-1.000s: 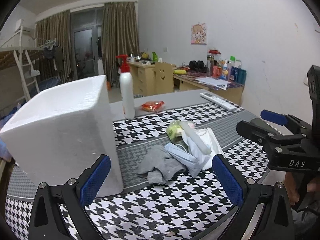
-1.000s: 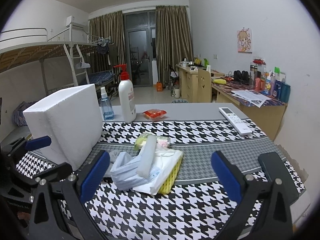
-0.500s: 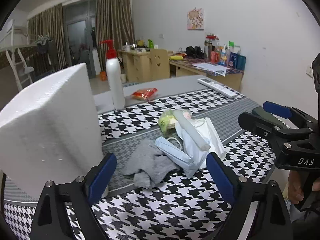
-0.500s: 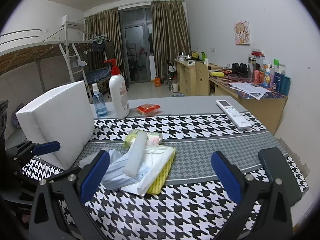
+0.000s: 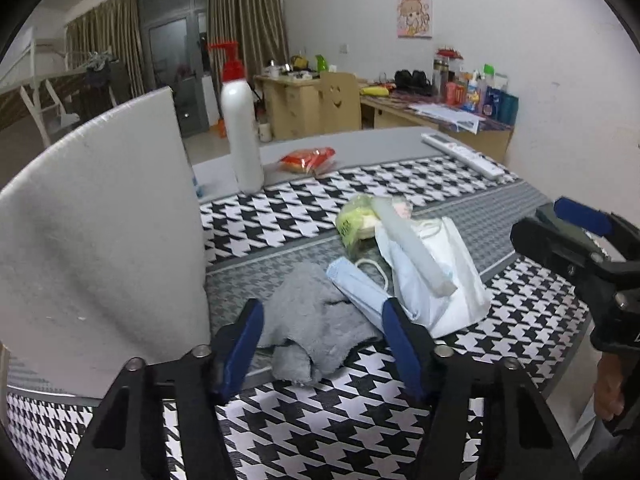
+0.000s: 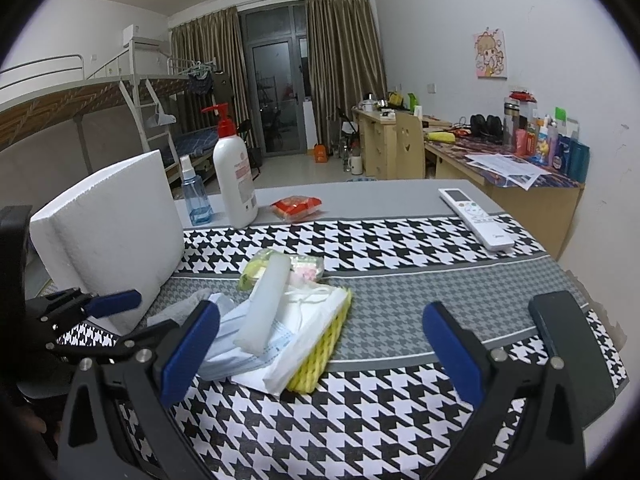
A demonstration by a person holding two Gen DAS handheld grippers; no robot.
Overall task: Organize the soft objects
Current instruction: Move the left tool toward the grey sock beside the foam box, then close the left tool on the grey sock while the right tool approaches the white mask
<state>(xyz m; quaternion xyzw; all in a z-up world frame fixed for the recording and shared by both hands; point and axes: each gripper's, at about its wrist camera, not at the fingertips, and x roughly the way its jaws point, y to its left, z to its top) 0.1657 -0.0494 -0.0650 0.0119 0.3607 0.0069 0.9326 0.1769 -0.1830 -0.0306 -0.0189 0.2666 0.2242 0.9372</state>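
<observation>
Sorting barely begun: left gripper (image 5: 322, 340) jaws just closing around grey cloth (image 5: 316, 320), not yet pinching; right gripper (image 6: 320, 348) wide open, empty; soft pile (image 6: 280, 320) unsorted.

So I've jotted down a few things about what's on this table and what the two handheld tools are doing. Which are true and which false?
1. The grey cloth lies between the left gripper's jaws. True; the jaws have just been closing, not yet pressing it.
2. The right gripper holds the face mask. False; it is open and empty.
3. The pump bottle lies on its side. False; it stands upright.
4. The remote lies apart from the pile. True.
</observation>
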